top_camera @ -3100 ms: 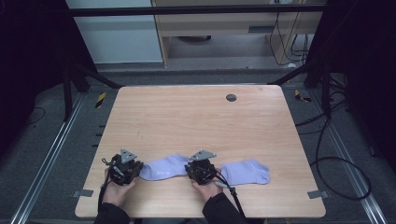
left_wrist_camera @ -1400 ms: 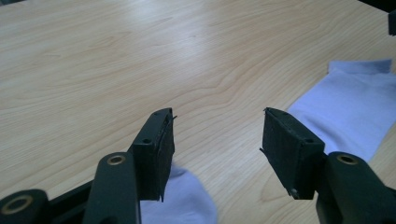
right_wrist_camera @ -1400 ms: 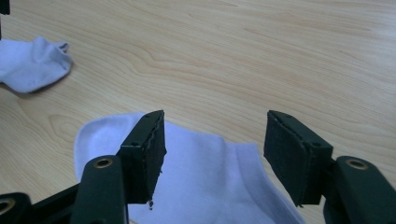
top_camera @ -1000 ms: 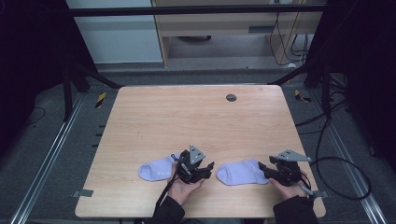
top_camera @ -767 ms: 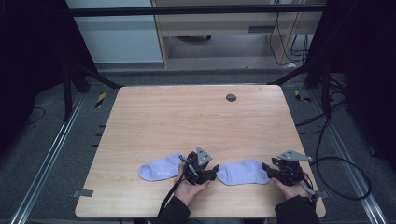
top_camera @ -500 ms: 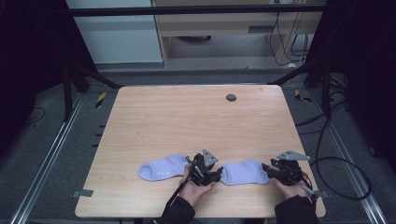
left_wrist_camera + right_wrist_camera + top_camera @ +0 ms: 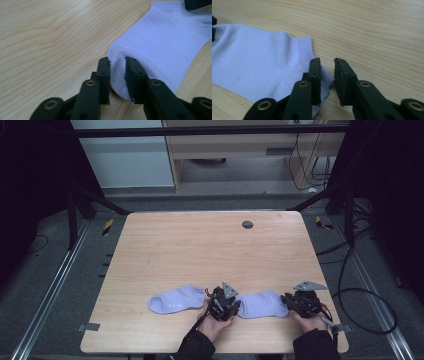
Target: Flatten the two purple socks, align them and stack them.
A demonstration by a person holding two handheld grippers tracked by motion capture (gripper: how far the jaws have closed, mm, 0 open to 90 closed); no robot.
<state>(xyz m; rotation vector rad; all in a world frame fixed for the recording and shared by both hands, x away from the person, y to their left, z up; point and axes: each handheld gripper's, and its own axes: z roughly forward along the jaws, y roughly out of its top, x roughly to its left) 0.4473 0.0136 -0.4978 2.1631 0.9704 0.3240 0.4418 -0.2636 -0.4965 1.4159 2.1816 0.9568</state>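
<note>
Two pale lilac socks lie on the table: one sock (image 7: 177,299) at seven o'clock, the other sock (image 7: 262,303) at five o'clock. Two grippers, one round grommet (image 7: 247,224) at twelve.

- The place looks like a lab or test room set up for recording, not a home.
- A plain wooden table (image 7: 210,255) stands alone on a grey carpeted floor (image 7: 45,270), with a round cable hole (image 7: 247,224) in its top.
- Dark metal frame struts (image 7: 102,202) rise around the table like a rig.
- Loose black cables (image 7: 360,285) trail over the floor at the right.
- Strips of yellow-and-black hazard tape (image 7: 108,226) mark the floor.
- A light cabinet (image 7: 125,155) and a wooden shelf unit (image 7: 235,145) stand behind.
</note>
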